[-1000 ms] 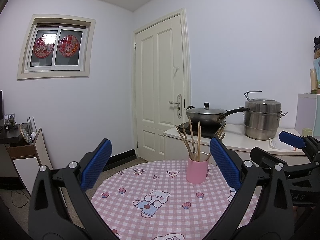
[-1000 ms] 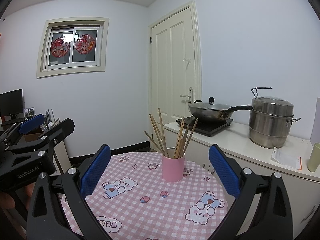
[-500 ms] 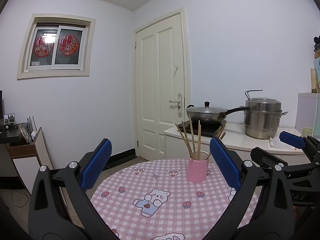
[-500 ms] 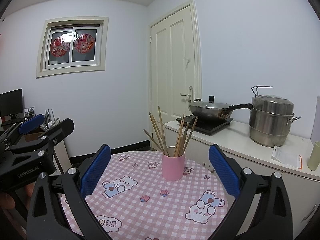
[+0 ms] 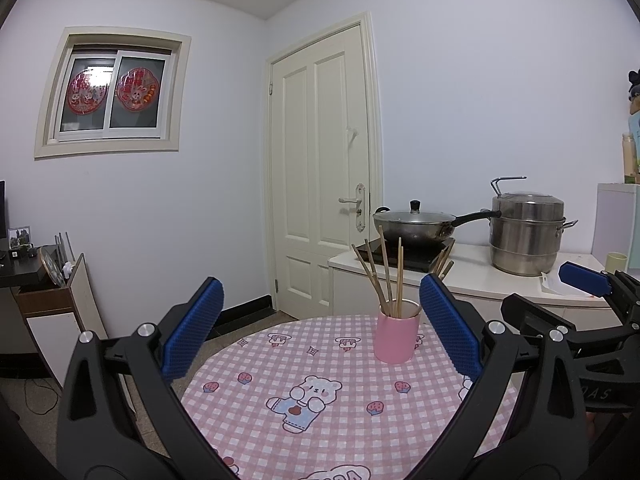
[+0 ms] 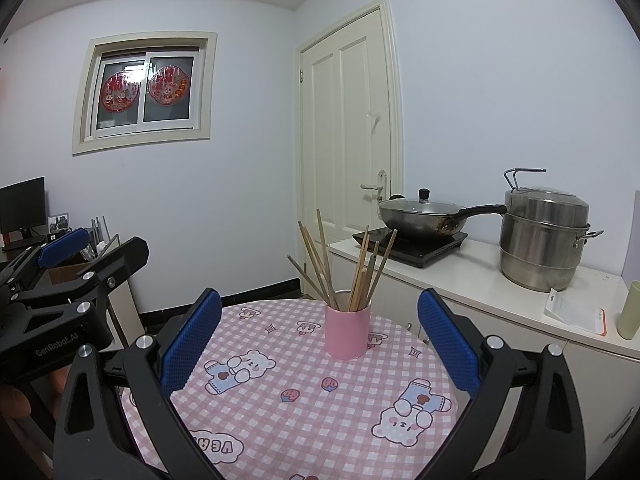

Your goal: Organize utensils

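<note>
A pink cup [image 5: 397, 336] [image 6: 346, 332] stands upright toward the far side of a round table with a pink checked cloth [image 5: 332, 396] [image 6: 304, 396]. Several wooden chopsticks [image 5: 386, 276] [image 6: 360, 268] fan out of it. My left gripper [image 5: 320, 330] is open, held above the near part of the table with nothing between its blue pads. My right gripper [image 6: 320, 340] is open too and empty, with the cup seen between its fingers further off. Each gripper shows at the edge of the other's view.
A white counter [image 6: 480, 276] behind the table carries a wok on an induction plate [image 6: 424, 220], a steel steamer pot [image 6: 544, 240], a paper packet and a green cup [image 6: 630, 316]. A shut door [image 5: 324, 168] is behind. A desk with a monitor [image 6: 22, 208] stands at left.
Both views have tilted slightly, so the cup and the counter sit a little higher in frame. Both grippers stay open and empty, and the cup and chopsticks have not moved.
</note>
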A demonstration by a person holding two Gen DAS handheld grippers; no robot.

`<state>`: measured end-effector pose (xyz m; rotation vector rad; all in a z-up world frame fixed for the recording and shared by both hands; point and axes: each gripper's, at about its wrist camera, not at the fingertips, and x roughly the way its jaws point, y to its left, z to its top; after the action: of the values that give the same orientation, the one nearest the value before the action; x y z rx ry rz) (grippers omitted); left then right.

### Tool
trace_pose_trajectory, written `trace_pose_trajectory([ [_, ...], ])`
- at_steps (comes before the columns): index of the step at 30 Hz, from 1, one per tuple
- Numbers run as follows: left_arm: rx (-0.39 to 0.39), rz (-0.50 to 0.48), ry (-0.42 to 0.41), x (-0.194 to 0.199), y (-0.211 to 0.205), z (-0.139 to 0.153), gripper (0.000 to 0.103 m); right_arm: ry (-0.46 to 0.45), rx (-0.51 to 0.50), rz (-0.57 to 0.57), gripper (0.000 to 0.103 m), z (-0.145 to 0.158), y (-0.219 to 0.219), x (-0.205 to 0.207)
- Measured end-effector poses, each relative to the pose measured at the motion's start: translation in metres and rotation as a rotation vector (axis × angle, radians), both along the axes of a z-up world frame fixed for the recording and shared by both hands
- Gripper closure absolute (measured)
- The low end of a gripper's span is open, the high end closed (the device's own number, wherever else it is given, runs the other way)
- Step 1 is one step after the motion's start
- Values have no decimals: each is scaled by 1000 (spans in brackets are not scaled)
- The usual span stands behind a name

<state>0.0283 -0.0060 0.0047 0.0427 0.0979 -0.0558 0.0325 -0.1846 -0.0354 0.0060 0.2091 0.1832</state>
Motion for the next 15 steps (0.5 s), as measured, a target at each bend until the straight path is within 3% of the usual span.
trace_pose_trajectory([
  [15, 1, 1, 3, 3, 0, -2, 6, 4, -2, 3, 8, -1, 1, 2],
])
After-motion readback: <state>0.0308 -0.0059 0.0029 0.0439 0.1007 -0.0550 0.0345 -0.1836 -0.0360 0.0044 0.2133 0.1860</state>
